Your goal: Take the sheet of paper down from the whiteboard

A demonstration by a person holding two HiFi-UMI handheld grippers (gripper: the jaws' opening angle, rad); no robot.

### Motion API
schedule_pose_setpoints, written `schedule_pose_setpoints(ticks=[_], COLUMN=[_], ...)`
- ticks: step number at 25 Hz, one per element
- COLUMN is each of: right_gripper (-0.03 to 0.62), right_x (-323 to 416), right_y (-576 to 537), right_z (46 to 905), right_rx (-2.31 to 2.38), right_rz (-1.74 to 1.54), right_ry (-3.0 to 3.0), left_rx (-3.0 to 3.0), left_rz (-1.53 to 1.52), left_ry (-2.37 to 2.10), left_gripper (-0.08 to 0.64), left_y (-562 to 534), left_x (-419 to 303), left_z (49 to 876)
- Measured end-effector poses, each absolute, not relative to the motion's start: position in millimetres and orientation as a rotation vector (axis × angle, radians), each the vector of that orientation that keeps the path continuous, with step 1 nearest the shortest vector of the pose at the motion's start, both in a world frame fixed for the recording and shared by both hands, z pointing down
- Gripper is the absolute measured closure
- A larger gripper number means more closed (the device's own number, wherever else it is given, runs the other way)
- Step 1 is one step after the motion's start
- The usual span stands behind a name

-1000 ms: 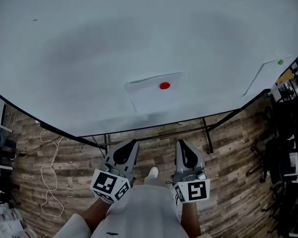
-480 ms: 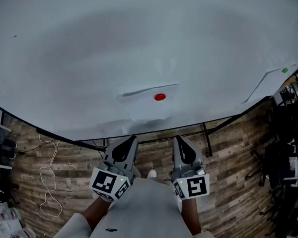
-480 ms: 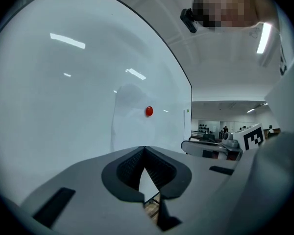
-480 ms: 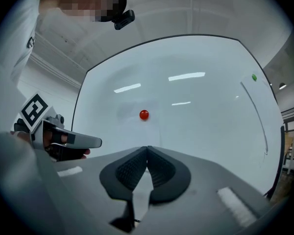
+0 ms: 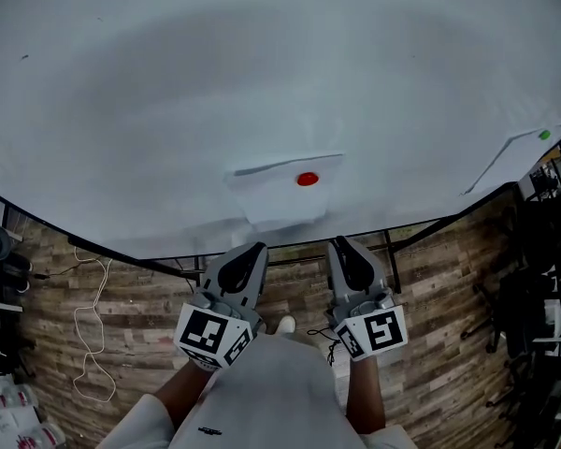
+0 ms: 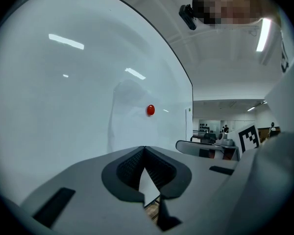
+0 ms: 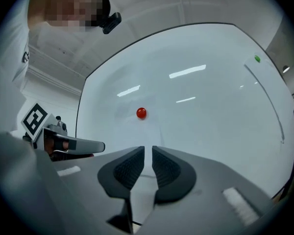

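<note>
Whiteboard [image 5: 168, 101] bearing white sheet of paper [image 5: 282, 204] under red magnet [image 5: 307, 179]; second sheet [image 5: 507, 154] far right. Left gripper [image 5: 253, 249] jaws pressed together, right gripper [image 5: 338, 243] jaws slightly parted.

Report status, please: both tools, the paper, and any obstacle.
Left tool shut, empty; right tool barely open, empty. Paper on whiteboard, pinned by red magnet, untouched. Nothing between tools and paper.

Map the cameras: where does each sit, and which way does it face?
Head view: on the person's head, steeply down at whiteboard, sheet, left gripper, right gripper; forearms show.
Left gripper view: on that gripper, facing the whiteboard along shut jaws; person's head at top.
Right gripper view: on that gripper, facing the whiteboard; person's head at top.
Shared: all three see the red magnet on the sheet.
</note>
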State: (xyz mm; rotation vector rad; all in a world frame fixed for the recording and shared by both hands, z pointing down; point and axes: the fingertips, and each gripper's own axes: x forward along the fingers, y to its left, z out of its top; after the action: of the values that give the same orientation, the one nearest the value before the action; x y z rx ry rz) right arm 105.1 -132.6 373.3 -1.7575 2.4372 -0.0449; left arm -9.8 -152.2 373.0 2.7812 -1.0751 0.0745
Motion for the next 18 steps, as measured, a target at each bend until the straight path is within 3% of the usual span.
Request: schedule_pose_setpoints(ticks=[6,18], right_gripper=[0.492,0.486], right_x=[108.7,106.7], right_y=[-157.6,-192.4], right_z=[383.9,394.8], right_rx=[-1.586,-1.421], right_rz=[-0.146,-0.156], right_ry=[2.506,2.665], left_rx=[2.772,2.747], left_rz=[0.089,0.117], left_ry=[-1.081,-1.08], left_gripper=[0.554,0.554], left_y=[-156.7,-170.9], left_x=[-6.2,1.2], left_z=[376.1,386.8])
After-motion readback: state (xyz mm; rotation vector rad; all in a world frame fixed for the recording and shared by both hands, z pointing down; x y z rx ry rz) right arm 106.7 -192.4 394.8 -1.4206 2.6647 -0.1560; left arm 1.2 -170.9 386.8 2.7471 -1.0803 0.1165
